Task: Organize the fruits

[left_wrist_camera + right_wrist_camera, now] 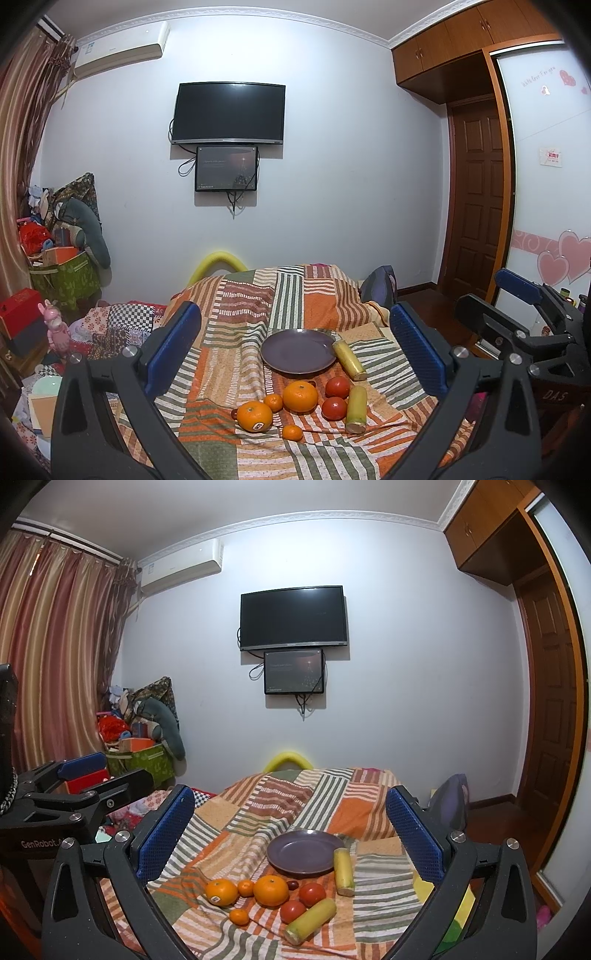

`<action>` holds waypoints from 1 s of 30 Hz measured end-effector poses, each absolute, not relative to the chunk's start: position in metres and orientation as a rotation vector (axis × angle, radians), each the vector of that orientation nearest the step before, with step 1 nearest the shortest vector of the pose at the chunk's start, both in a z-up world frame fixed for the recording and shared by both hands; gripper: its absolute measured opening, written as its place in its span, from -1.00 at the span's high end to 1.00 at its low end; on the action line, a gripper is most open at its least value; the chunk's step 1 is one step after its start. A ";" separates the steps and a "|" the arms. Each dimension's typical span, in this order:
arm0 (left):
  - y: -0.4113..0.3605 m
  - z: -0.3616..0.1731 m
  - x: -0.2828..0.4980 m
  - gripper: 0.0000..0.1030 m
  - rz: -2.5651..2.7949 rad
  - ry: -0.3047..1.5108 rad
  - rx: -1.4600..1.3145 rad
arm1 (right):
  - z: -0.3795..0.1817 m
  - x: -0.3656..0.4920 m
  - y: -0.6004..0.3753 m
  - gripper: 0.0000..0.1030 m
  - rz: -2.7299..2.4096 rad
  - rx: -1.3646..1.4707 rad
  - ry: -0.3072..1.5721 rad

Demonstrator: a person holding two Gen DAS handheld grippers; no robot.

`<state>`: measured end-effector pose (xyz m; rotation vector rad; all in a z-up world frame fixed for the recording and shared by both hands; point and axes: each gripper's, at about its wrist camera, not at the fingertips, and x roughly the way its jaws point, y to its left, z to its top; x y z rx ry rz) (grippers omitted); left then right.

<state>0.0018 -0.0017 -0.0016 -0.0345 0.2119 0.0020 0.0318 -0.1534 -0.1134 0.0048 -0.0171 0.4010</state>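
While both hand-held grippers gape, fruits (301,397) lie beside the plate (291,352).

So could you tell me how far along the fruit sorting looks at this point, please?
Nothing looks done yet: the plate is bare. Nothing is in hand; the left gripper and right gripper hang open above the bedspread. All fruit remains on it: two oranges, two tomatoes, small tangerines and two yellow-green pieces, one touching the plate's rim.
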 end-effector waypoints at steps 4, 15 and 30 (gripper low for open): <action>0.000 -0.003 0.004 -1.00 0.002 0.215 -0.040 | -0.114 0.032 -0.153 -1.00 0.406 0.002 -0.014; 0.000 -0.004 0.003 -1.00 0.005 0.211 -0.042 | -0.115 0.032 -0.152 -1.00 0.406 -0.001 -0.015; 0.001 -0.004 0.003 -1.00 0.010 0.210 -0.045 | -0.116 0.033 -0.155 -1.00 0.399 0.007 -0.016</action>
